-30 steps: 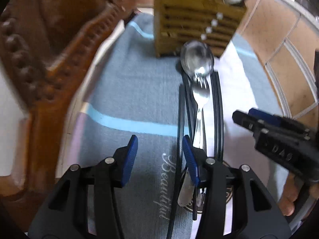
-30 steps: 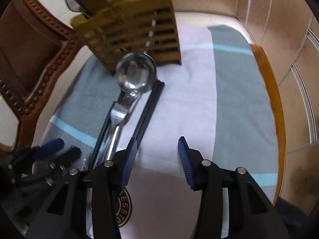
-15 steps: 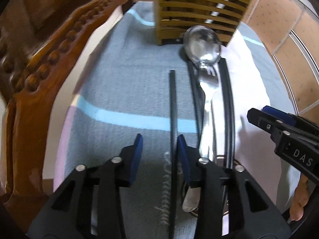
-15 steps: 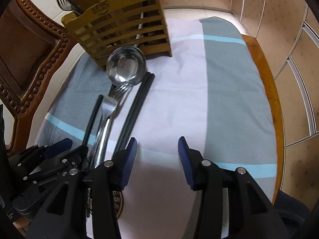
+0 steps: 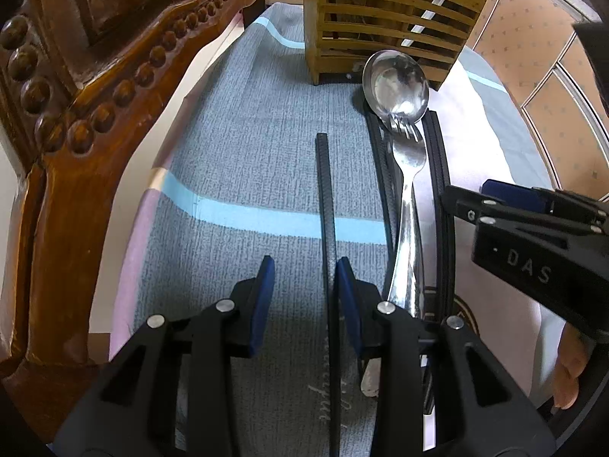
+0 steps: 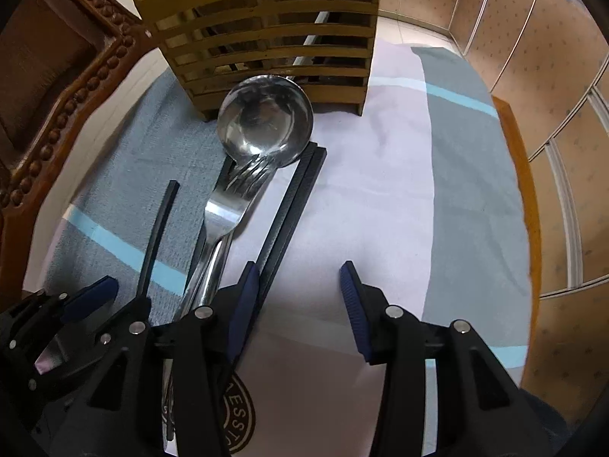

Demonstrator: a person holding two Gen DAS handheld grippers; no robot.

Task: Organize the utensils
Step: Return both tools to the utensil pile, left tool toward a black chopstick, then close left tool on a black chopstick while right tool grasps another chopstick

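A single slim black chopstick (image 5: 326,205) lies on the grey-blue cloth-covered table (image 5: 236,160), toward its left edge, pointing at the slatted bamboo utensil holder (image 5: 384,23) at the far edge. The left gripper (image 5: 302,297) straddles the stick's near end with its blue pads apart, one pad just beside it, not clamping. The right gripper (image 6: 297,304) hangs open over bare cloth (nothing between its pads). The stick looks light, stiff and smooth, likely slippery; pinching squarely near its thicker end seems safest.
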